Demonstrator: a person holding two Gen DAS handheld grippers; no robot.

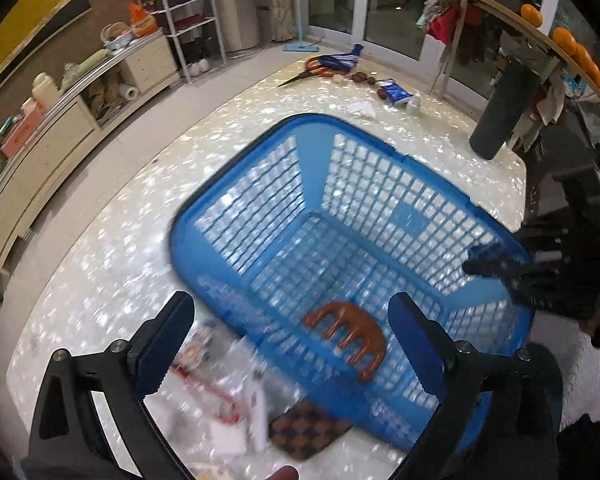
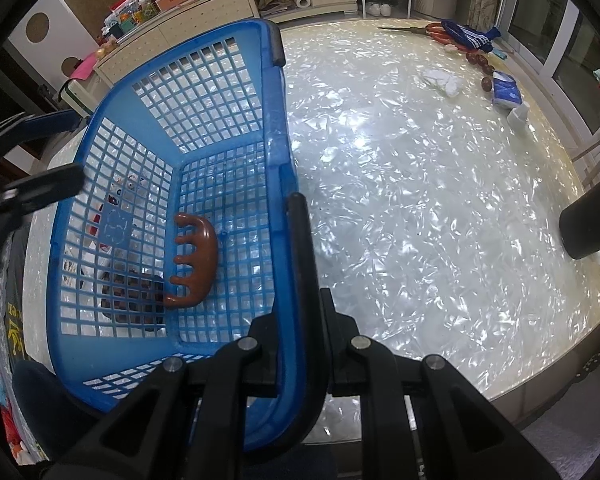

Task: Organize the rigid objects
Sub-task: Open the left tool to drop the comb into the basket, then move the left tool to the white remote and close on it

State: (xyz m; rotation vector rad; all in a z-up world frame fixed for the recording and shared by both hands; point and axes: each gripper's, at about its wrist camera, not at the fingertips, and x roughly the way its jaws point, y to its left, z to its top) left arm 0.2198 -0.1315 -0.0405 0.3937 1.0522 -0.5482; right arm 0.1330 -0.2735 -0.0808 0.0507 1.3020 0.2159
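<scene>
- Your left gripper (image 1: 292,344) is wide open and holds nothing. It hangs over the near end of the blue basket (image 1: 236,196).
- The brown massage comb (image 1: 350,334) now lies on the basket floor, close to the near wall. It looks like this one is put away.
- Your right gripper (image 2: 300,280) is pinched shut on the basket's rim. Keep that hold firm so the basket does not slide on the shiny table (image 2: 420,220).
- Lift your left gripper straight up first. Do not swing sideways until the fingers are above the rim, or you may bump the basket.
- Next, look for another hard thing. The checkered pad (image 1: 306,434) lies just outside the basket's near wall. The picture is blurry there, so I cannot be sure what the white and red things beside it are.
- Far across the table you have red scissors (image 2: 432,31) too. Pick the near thing first.
- Come down with the fingers wide, one on each side of the thing, then close slowly.
- Drop it in the open part of the basket, not on top of the comb.
</scene>
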